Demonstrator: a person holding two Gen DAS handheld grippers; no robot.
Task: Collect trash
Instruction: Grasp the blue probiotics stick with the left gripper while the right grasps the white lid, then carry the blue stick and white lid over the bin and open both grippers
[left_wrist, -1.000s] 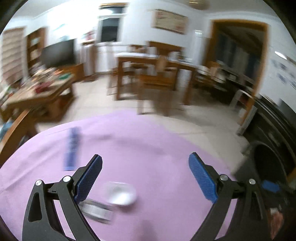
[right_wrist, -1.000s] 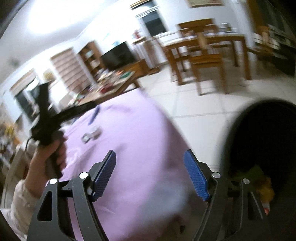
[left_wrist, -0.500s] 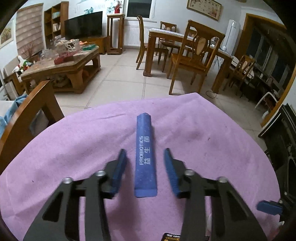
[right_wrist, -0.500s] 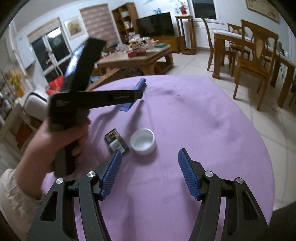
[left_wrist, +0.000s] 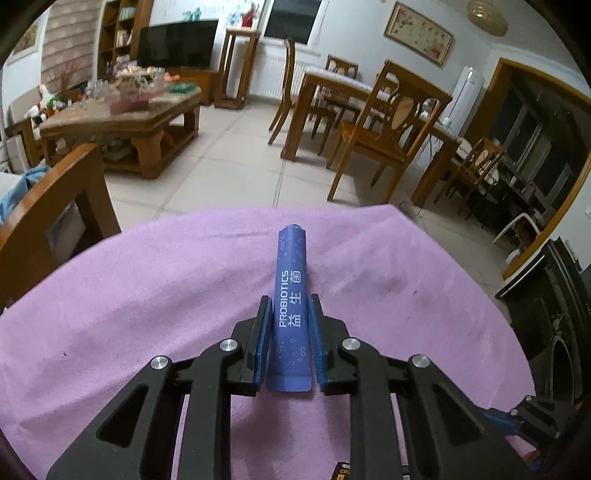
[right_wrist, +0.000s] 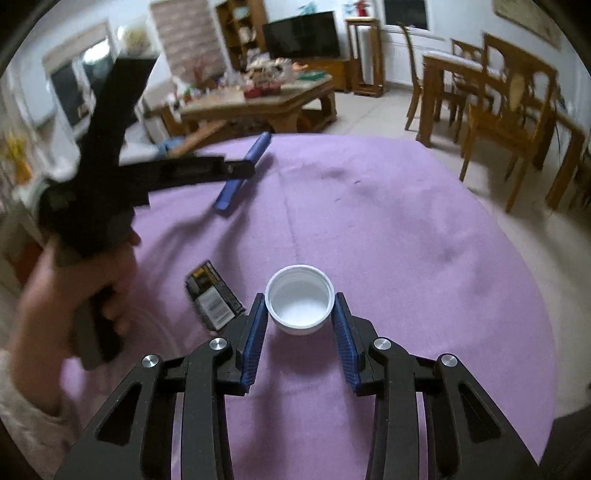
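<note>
A blue probiotics sachet (left_wrist: 291, 295) lies on the purple tablecloth (left_wrist: 147, 288). My left gripper (left_wrist: 289, 301) is shut on its near half, pads pressed against both sides. The sachet (right_wrist: 242, 173) and left gripper (right_wrist: 236, 170) also show in the right wrist view. A small white cup (right_wrist: 300, 304) stands on the cloth. My right gripper (right_wrist: 300, 301) has a pad on each side of the cup, touching or almost touching it. A small black packet (right_wrist: 214, 300) lies left of the cup.
The round table's far edge (left_wrist: 295, 210) drops to a tiled floor. A wooden chair back (left_wrist: 55, 192) stands at the left. A black bin (left_wrist: 557, 354) sits low at the right. A dining table with chairs (left_wrist: 384, 114) stands beyond.
My left gripper closed onto the blue sachet. My right gripper moved forward to the white cup and its jaws narrowed around it.
</note>
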